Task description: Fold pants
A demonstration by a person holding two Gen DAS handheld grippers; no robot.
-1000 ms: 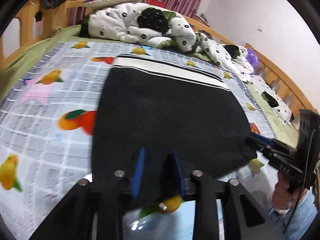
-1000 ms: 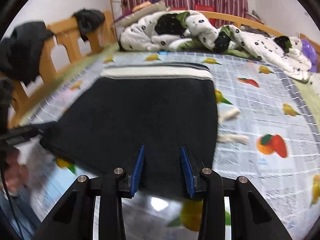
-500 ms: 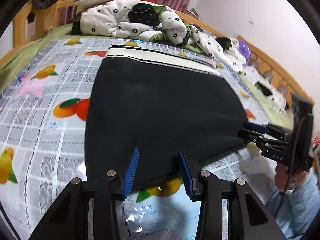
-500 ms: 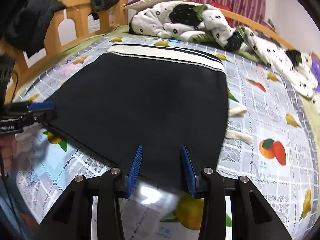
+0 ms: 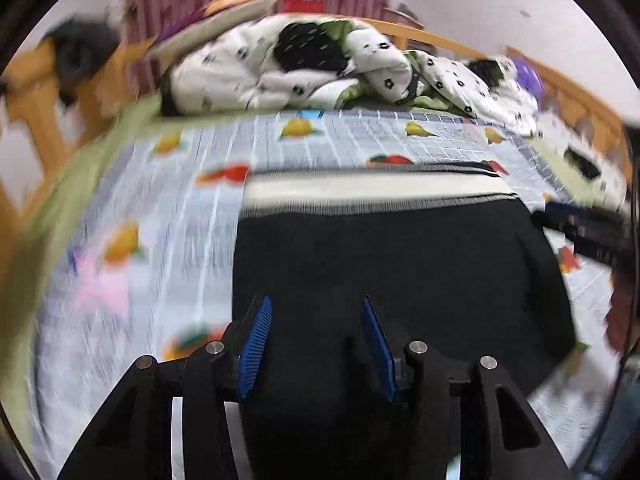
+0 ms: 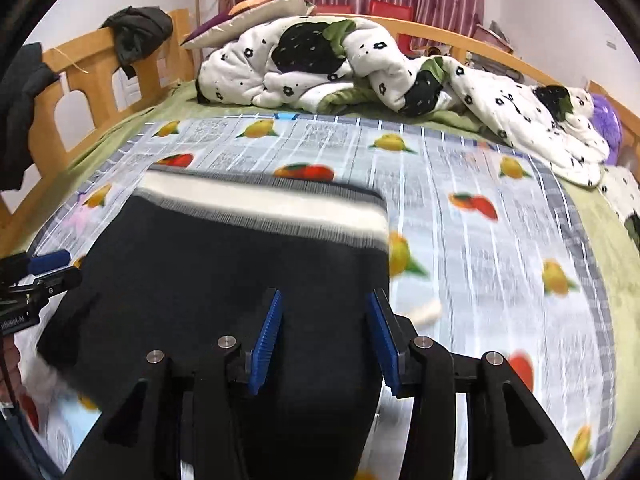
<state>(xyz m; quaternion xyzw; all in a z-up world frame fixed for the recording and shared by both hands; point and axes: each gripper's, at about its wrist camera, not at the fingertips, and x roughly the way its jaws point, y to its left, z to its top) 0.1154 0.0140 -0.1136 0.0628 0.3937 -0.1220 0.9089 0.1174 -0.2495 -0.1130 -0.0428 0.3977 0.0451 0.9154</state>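
Black pants with a white and striped waistband lie flat on the fruit-print sheet; they also show in the right wrist view. My left gripper is open above the pants' near left part. My right gripper is open above the pants' near right edge. The right gripper shows at the right edge of the left wrist view, beside the pants' right side. The left gripper shows at the left edge of the right wrist view, at the pants' left side. Neither holds cloth.
A crumpled white flowered quilt and pillows lie at the far end of the bed. A wooden bed rail with dark clothes over it runs on the left. A white drawstring end lies right of the pants.
Both grippers have moved forward over the pants toward the waistband, and both stand wider open than a second ago. The pants lie as before.
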